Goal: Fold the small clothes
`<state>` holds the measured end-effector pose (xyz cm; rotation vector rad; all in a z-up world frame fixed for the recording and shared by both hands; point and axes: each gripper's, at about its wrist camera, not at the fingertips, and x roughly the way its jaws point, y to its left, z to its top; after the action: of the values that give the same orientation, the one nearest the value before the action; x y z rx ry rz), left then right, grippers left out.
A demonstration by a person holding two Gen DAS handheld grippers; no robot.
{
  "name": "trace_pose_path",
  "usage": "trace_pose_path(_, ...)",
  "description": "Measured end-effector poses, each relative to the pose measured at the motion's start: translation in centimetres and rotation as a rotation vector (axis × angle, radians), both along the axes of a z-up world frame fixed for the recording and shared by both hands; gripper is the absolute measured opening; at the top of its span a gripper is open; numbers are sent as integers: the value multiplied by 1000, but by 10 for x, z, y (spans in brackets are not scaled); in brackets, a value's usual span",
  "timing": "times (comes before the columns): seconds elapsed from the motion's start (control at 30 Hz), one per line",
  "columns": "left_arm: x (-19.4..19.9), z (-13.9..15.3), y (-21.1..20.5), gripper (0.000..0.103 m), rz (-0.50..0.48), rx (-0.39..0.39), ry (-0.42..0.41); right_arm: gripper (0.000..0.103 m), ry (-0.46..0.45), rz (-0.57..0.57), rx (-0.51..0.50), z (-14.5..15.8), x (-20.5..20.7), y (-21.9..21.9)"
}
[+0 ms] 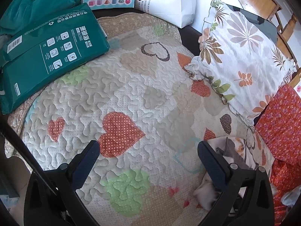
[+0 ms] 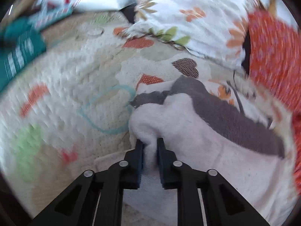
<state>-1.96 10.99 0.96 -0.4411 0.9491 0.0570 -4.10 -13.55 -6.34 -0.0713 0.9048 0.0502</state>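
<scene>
A small white garment with grey bands (image 2: 188, 120) lies bunched on the heart-print quilt (image 2: 75, 86). My right gripper (image 2: 150, 143) is shut on a fold of its white edge, the cloth pinched between the two fingers. The right wrist view is blurred by motion. In the left wrist view part of the garment (image 1: 233, 150) shows at the lower right, behind the right finger. My left gripper (image 1: 148, 148) is open and empty above the quilt (image 1: 112, 86), to the left of the garment.
A green paper pack (image 1: 47, 54) lies on the quilt's far left. A leaf-print pillow (image 1: 242, 56) and red floral fabric (image 1: 282, 124) lie along the right. A white bag (image 1: 169, 0) and teal cloth (image 1: 35, 1) are behind.
</scene>
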Motion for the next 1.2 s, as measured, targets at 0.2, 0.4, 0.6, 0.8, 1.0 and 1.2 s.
trace_pose_path(0.2, -2, -4, -32, 103, -68, 41, 5, 12, -106, -221, 265, 62, -45, -137)
trace_pose_path(0.4, -10, -13, -79, 103, -186, 61, 15, 13, -143, -558, 336, 55, -142, -289)
trace_pose_path(0.6, -18, -29, -139, 103, -341, 118, 39, 24, -27, -666, 402, 0, -179, -339)
trace_pose_path(0.8, -27, -39, -175, 103, -437, 148, 55, 28, -109, -676, 344, 37, -193, -346)
trace_pose_path(1.0, -32, -43, -183, 103, -474, 144, 68, 57, -170, -561, 403, 58, -185, -344)
trace_pose_path(1.2, -29, -51, -178, 103, -471, 103, 107, 58, -143, -548, 500, 18, -186, -327)
